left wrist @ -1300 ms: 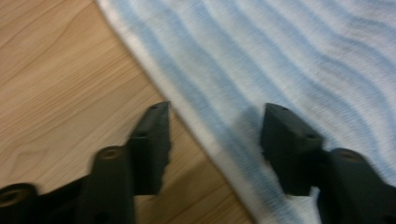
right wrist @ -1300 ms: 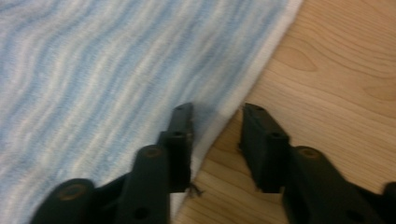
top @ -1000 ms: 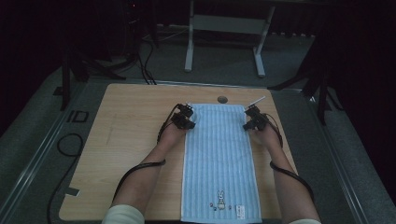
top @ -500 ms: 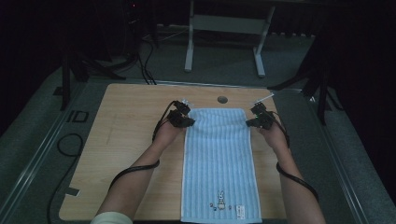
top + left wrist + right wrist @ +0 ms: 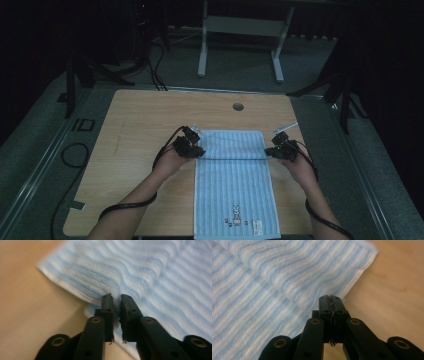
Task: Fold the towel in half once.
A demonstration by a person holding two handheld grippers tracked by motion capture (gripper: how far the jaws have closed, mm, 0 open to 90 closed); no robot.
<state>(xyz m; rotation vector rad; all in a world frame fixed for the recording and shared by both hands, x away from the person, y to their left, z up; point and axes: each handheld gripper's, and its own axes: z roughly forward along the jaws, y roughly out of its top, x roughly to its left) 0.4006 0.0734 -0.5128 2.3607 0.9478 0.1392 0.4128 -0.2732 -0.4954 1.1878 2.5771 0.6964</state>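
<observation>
Two corners of a blue-and-white striped towel (image 5: 235,185) are pinched at once, one by each tool, and the far end is being carried back over the rest of the cloth toward the person. The towel lies lengthwise on the right half of the wooden surface (image 5: 140,125), its near end at the front edge, its far part doubled over into a soft roll where the fold runs between the two tools.

The left tool (image 5: 192,148) sits at the towel's left edge; in the left gripper view (image 5: 116,305) its jaws stand narrow with a wad of terry bunched between them, a thin gap left by the cloth's thickness. The right tool (image 5: 280,149) holds the opposite edge, and in the right gripper view (image 5: 332,302) its jaws are pressed nearly flat together on the white hem. Holding both corners level and well apart looks meant to keep the folded edge straight and taut, so the layers land square.

Near the towel's front end is a small embroidered figure (image 5: 235,216), rabbit-like, and beside it a white sewn tag (image 5: 257,225); any writing on it is too small to read. A round cable hole (image 5: 238,106) sits in the surface beyond the towel.
</observation>
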